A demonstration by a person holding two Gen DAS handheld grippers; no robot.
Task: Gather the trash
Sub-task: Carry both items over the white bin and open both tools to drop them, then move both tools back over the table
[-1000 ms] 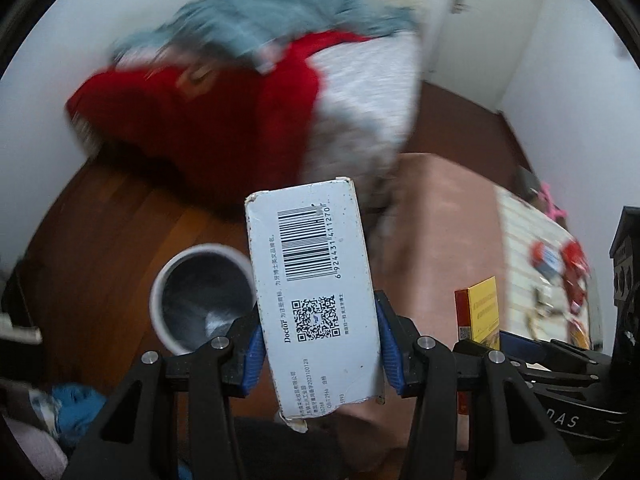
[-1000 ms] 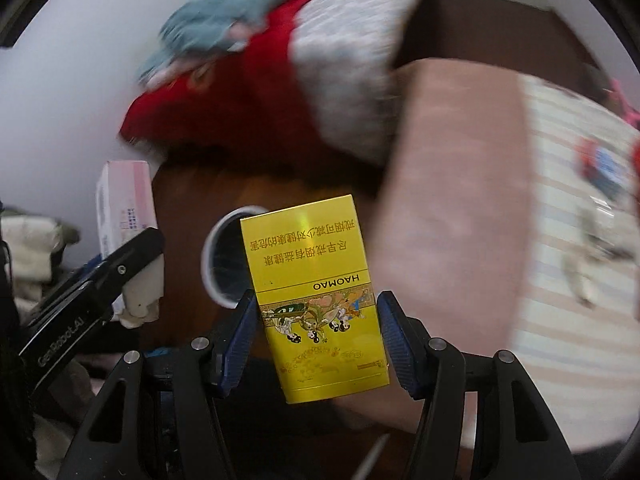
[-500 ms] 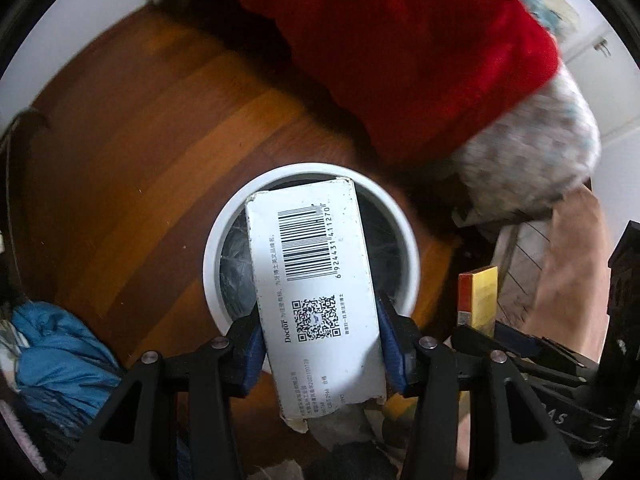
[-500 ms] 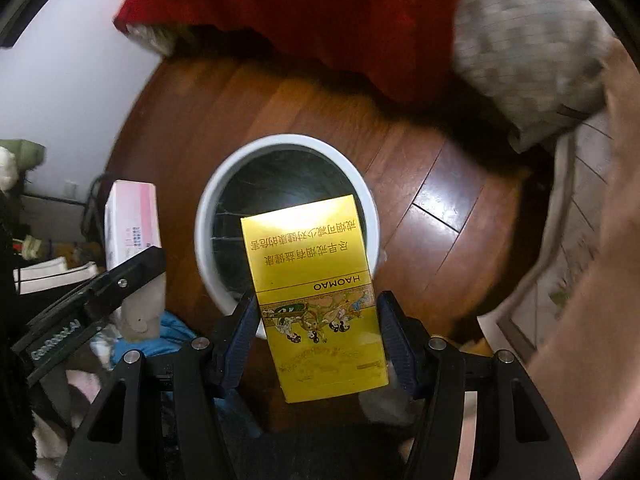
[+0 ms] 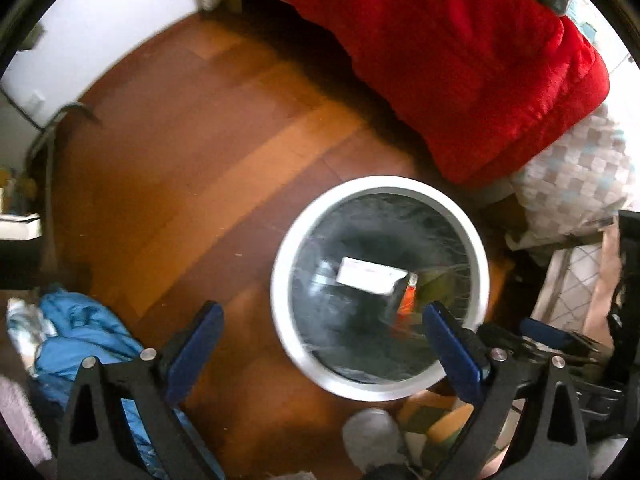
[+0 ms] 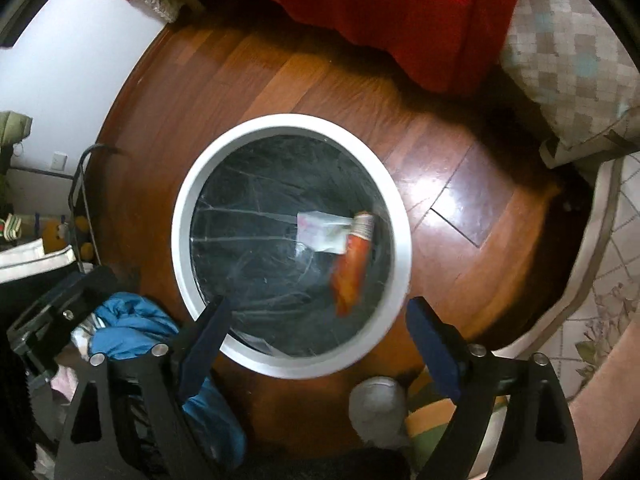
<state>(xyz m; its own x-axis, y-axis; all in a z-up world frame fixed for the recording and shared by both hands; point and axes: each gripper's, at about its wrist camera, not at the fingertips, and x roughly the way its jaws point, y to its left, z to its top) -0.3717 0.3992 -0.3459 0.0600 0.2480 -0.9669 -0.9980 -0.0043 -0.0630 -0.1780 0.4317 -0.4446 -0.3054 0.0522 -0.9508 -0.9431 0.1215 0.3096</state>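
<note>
A round white trash bin with a black liner stands on the wood floor below both grippers; it also shows in the right wrist view. Inside it lie a white box and a blurred yellow-orange box. The right wrist view shows the white box and the yellow-orange box too. My left gripper is open and empty above the bin's near-left rim. My right gripper is open and empty above the bin's near rim.
A bed with a red blanket and checked sheet stands beyond the bin. Blue cloth lies on the floor at left. A grey-socked foot stands near the bin. A tiled mat lies at right.
Both grippers have opened over the bin. The white box and the yellow box have dropped out of them into the bin.
</note>
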